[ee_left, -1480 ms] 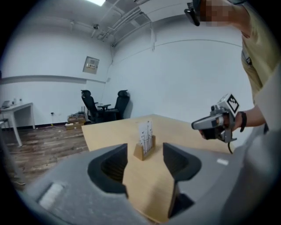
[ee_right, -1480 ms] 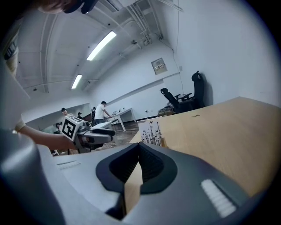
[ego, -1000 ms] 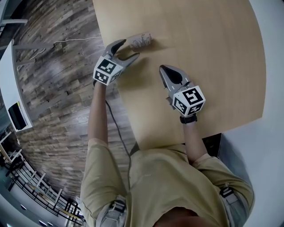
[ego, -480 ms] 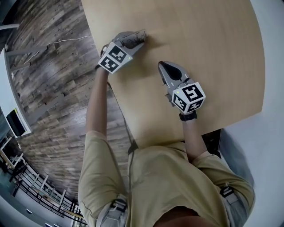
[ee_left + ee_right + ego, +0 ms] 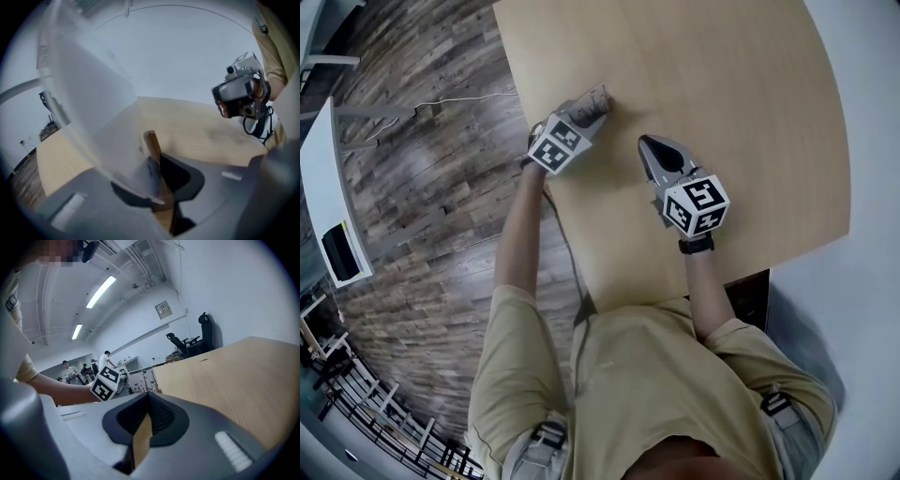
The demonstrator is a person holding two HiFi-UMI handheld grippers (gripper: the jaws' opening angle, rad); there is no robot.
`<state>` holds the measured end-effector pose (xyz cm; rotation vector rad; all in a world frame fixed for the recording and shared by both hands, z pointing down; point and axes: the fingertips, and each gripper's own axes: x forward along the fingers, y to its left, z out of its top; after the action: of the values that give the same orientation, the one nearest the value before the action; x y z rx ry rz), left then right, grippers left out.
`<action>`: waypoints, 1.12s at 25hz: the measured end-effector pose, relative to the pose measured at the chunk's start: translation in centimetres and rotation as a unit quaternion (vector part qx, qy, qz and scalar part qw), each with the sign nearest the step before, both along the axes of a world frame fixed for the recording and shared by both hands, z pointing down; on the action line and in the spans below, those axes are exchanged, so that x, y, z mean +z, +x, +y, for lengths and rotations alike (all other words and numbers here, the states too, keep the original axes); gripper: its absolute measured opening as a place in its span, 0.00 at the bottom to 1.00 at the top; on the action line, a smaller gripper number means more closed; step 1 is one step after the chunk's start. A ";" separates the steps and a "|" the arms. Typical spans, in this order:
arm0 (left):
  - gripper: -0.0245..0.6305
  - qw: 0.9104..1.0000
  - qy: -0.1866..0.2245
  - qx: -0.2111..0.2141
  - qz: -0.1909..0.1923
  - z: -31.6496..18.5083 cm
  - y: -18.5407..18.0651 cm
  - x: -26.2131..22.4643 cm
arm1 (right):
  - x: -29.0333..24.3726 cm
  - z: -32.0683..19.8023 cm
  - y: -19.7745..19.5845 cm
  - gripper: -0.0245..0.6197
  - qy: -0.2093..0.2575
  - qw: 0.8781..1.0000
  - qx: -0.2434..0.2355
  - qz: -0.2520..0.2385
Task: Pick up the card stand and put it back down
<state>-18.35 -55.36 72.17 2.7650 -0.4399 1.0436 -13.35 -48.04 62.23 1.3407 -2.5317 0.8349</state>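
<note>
The card stand, a small wooden base holding a pale upright card, sits near the left edge of the light wooden table. My left gripper is at the stand, jaws closing, with the wooden base pinched between the pads; the blurred card rises to the left of it. My right gripper rests on the table to the stand's right, apart from it, shut with nothing held. In the right gripper view the jaws meet, and the left gripper's marker cube shows beyond them.
The table's left edge runs just beside the stand, with dark plank floor below. A cable lies on the floor and a white desk stands at far left. Office chairs and people stand far off.
The left gripper moved forward to the card stand and its wide-open jaws closed around the stand's base. The right gripper stayed where it was.
</note>
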 end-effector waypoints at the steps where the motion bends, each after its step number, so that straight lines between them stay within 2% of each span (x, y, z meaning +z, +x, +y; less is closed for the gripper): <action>1: 0.12 1.000 -0.001 -0.007 0.002 0.7 -0.2 -0.6 | -0.6 0.4 -0.1 0.04 0.004 1.000 0.000 0.001; 9: 0.12 0.994 0.005 -0.105 0.028 6.9 -2.5 -6.8 | -6.0 5.1 -1.7 0.04 0.058 0.998 -0.015 0.017; 14: 0.12 0.987 0.035 -0.157 0.030 10.6 -4.2 -12.1 | -10.3 8.6 -2.6 0.04 0.094 0.995 -0.018 0.027; 17: 0.12 0.979 0.059 -0.194 0.027 12.5 -5.6 -15.3 | -13.1 10.8 -3.3 0.04 0.119 0.992 -0.020 0.035; 21: 0.12 0.969 0.090 -0.224 0.054 16.0 -6.8 -20.2 | -16.4 14.5 -4.5 0.04 0.153 0.987 -0.029 0.050; 24: 0.12 0.956 0.123 -0.253 0.079 18.9 -7.8 -24.1 | -18.8 17.2 -5.2 0.04 0.182 0.980 -0.034 0.066; 28: 0.12 0.940 0.170 -0.276 0.106 22.8 -8.1 -28.8 | -22.1 19.8 -4.5 0.04 0.223 0.972 -0.017 0.075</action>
<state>-26.43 -32.59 43.40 2.7084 -1.3688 0.5673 -17.87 -28.21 40.17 1.4038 -2.7060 0.1436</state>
